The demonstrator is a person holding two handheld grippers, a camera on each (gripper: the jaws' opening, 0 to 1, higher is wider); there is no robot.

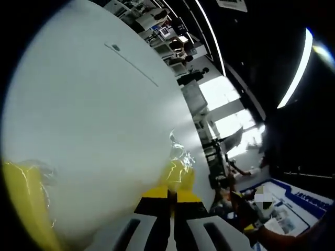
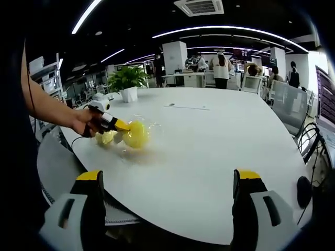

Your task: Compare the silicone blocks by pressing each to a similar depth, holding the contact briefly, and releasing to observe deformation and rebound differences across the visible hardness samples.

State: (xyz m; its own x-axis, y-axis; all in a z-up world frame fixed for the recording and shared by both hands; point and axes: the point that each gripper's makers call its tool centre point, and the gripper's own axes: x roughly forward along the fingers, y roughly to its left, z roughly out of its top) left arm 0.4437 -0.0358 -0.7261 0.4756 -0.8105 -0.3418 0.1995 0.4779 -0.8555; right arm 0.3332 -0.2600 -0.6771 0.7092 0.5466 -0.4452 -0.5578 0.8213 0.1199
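I can't read any text from here. The blue-edged white board (image 1: 293, 201) in my left gripper view carries dark lettering, but it is too blurred to make out.

A large round white table (image 2: 209, 151) spans the middle of the right gripper view, with a potted green plant (image 2: 127, 81) at its far left edge in the upper left of the frame and a thin flat strip (image 2: 188, 107) lying near its far side. Behind it, in the upper centre and right, several people (image 2: 220, 65) stand and sit among desks, under a ceiling air vent (image 2: 199, 7) and curved light strips (image 2: 230, 30). In the left gripper view the same white tabletop (image 1: 94, 130) covers the left and centre, with bright windows (image 1: 222, 94) at centre right.
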